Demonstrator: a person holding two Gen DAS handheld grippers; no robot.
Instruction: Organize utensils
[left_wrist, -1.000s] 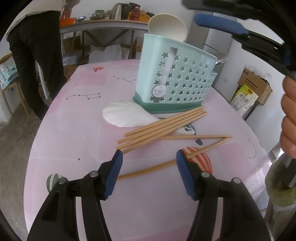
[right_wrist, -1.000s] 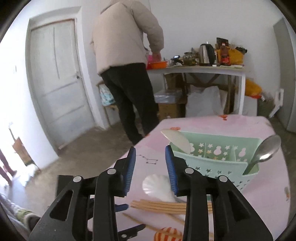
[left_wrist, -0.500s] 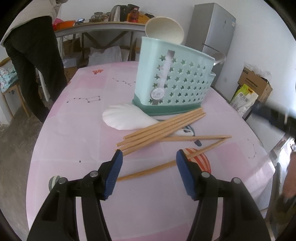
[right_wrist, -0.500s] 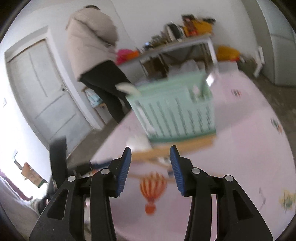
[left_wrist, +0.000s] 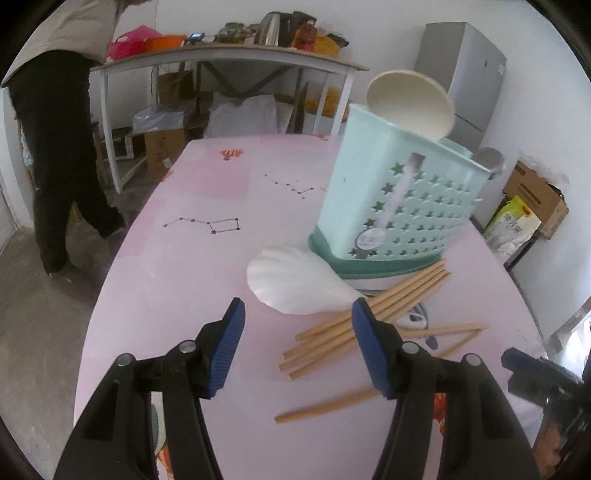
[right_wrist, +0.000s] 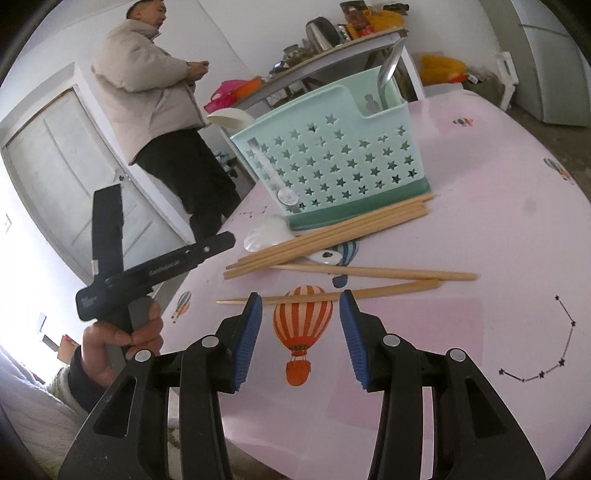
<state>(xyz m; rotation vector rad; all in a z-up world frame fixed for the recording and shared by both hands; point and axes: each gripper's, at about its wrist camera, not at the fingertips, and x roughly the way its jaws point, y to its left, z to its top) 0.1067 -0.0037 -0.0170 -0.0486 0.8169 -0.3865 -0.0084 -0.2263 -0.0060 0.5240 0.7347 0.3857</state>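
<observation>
Several chopsticks are lying loose on the pink table, a bundle of them resting along the green base of the holder, touching or nearly touching it, with two more lying apart, nearer the right wrist camera, one of them crossing the top of a printed balloon. A white shell-shaped spoon is lying just beside the holder's corner, its handle running under the bundle. The mint holder, pierced with star holes, is standing upright near the middle of the table; a beige spoon is sticking up from one end and a metal spoon from the narrower compartment at the other end. The right gripper is hovering low over the balloon print, its blue pads standing moderately apart with nothing between them, the nearest chopstick lying just beyond the tips. The left gripper is pointing down toward the shell spoon and the bundle's near ends, its jaws standing well apart and gripping nothing. In the right wrist view a hand is holding the left gripper's handle beside the table edge. Beyond the table a person in a pale jacket is standing near a door and a cluttered side table, with a fridge in the corner.
</observation>
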